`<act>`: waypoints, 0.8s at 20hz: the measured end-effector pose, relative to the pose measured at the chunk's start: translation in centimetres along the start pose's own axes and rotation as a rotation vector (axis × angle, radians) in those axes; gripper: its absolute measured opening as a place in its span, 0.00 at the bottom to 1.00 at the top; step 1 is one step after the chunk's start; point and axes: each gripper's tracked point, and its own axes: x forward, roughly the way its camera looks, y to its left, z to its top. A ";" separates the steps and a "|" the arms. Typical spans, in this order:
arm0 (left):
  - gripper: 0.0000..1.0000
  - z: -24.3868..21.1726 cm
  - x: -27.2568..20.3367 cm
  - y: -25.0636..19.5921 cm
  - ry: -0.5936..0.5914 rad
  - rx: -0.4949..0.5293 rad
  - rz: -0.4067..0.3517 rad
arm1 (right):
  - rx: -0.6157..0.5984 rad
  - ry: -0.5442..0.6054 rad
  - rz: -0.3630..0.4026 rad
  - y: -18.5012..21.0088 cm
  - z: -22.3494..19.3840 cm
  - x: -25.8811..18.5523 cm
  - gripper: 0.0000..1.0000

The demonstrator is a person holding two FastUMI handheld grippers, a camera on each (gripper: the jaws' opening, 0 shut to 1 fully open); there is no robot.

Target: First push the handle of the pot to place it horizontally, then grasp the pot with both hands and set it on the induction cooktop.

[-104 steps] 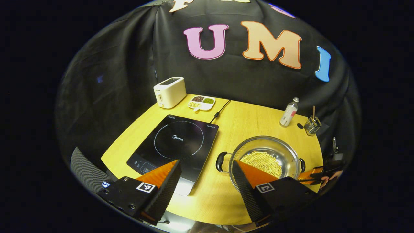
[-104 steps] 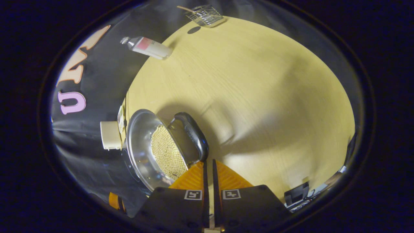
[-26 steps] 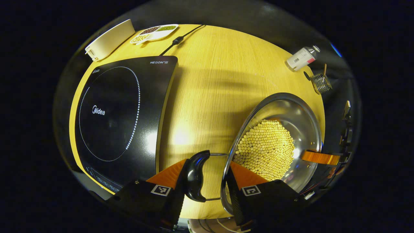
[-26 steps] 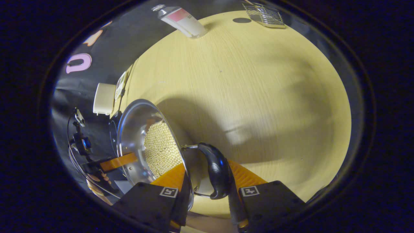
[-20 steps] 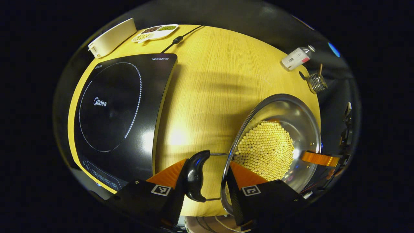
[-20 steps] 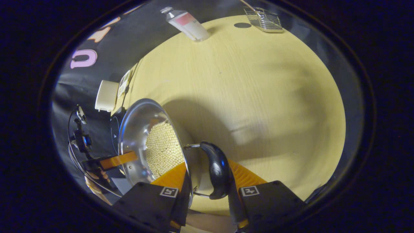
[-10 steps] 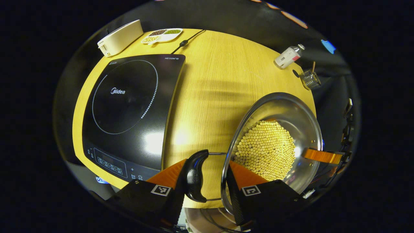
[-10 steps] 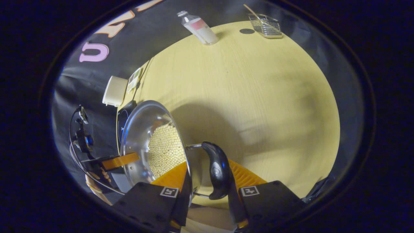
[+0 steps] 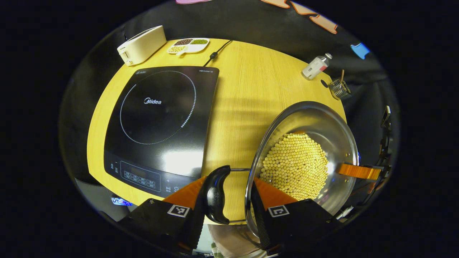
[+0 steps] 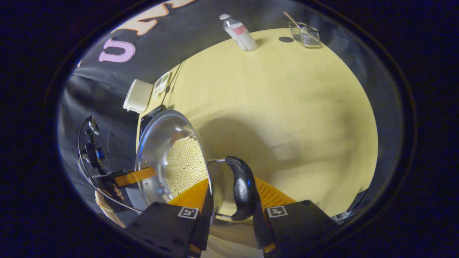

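Now apparently lifted off the bench and edging toward the induction cooktop ahead-left of the left tongs, with the pot pinched, handle against rim, by left and right tongs; set-down likely next.

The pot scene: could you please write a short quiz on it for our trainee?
1. True or false: the pot sits on the cooktop.
2. What fills the pot? A) water B) beans C) nothing
3. Fill in: the left gripper straddles the pot's black ____.
Key: 1 false; 2 B; 3 handle.
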 end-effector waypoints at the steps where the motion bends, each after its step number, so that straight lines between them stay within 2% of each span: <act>1: 0.65 0.1 -0.3 0.6 -0.002 0.004 -0.002 | 0.003 -0.007 0.004 0.7 -0.1 0.0 0.48; 4: 0.65 0.6 -1.4 2.7 -0.016 0.012 -0.015 | 0.027 -0.051 0.015 3.4 -0.3 0.0 0.46; 5: 0.65 1.0 -1.8 3.5 -0.021 0.017 -0.021 | 0.033 -0.067 0.016 4.4 -0.5 0.0 0.53; 7: 0.65 1.8 -2.6 5.4 -0.035 0.040 -0.027 | 0.040 -0.094 0.012 7.0 -1.0 0.6 0.53; 8: 0.65 2.1 -3.0 6.3 -0.043 0.054 -0.030 | 0.045 -0.102 0.010 8.0 -1.3 0.7 0.45; 9: 0.67 2.5 -3.3 7.3 -0.050 0.068 -0.031 | 0.051 -0.112 0.012 9.1 -1.5 1.0 0.53; 16: 0.65 5.0 -4.2 15.3 -0.082 0.127 -0.026 | 0.089 -0.160 0.039 16.8 -2.9 4.5 0.52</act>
